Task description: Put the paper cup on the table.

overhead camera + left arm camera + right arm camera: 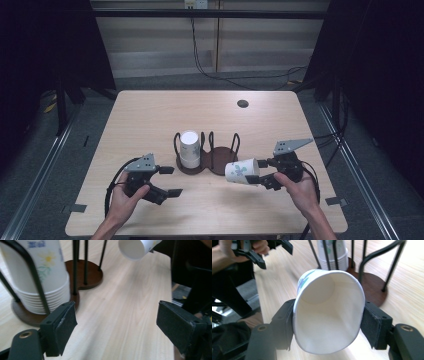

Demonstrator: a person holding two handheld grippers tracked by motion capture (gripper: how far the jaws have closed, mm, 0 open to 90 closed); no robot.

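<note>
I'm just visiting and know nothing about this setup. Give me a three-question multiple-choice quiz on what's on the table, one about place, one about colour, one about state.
1. Where does the stack of cups stand?
A. In the left bay of the holder
B. On the bare table
C. In the holder's right bay

2. What colour is the holder's base?
A. White
B. Dark brown
C. Green

3. How is the right tool?
A. Open and empty
B. Shut on a single paper cup
C. Shut on the holder

Answers:
1 A: the high view shows the stack inside the left wire loops.
2 B: the left tool's view shows a dark brown base.
3 B: its pads press the cup's sides, cup lying sideways; the left tool is open.
</note>
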